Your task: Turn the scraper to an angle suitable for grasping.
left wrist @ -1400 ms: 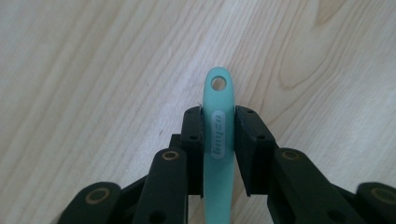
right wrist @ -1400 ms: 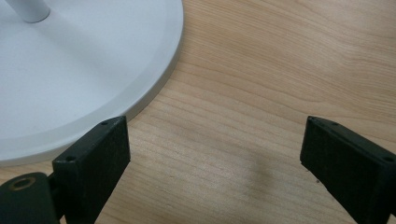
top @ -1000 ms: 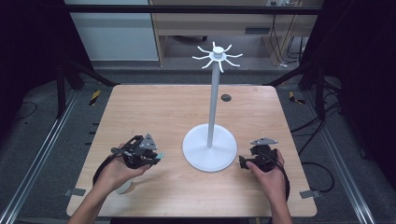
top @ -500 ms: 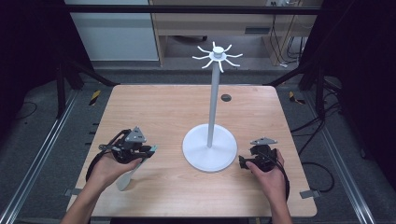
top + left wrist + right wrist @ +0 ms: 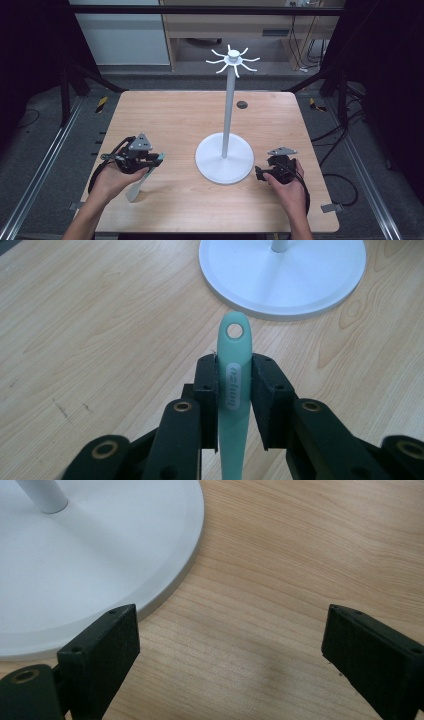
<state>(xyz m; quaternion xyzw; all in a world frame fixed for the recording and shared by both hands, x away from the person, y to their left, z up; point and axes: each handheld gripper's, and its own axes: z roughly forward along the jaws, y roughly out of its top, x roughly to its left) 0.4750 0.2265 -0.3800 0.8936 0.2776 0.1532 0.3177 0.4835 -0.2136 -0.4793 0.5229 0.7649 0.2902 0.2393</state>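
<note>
A tall white metal stand with a round flat base (image 5: 223,162) stood near the middle of the pale wooden table (image 5: 185,115), its thin pole rising to a ring of short curved hooks (image 5: 233,60). To the left of the base, the person's left hand (image 5: 112,180) held the left gripper (image 5: 234,382) low over the wood. Its two black jaws were pressed tight against the sides of a mint-green plastic utensil handle (image 5: 234,375), whose rounded end with a hanging hole (image 5: 235,331) stuck out past the jaw tips and pointed at the rim of the base. In the high view the utensil's pale far end (image 5: 135,189) reached back toward the person, beside the hand.

On the other side, the right hand (image 5: 290,187) rested the right gripper (image 5: 227,640) just beside the base's edge. Its jaws stood wide apart with bare wood between them, gripping nothing.
</note>
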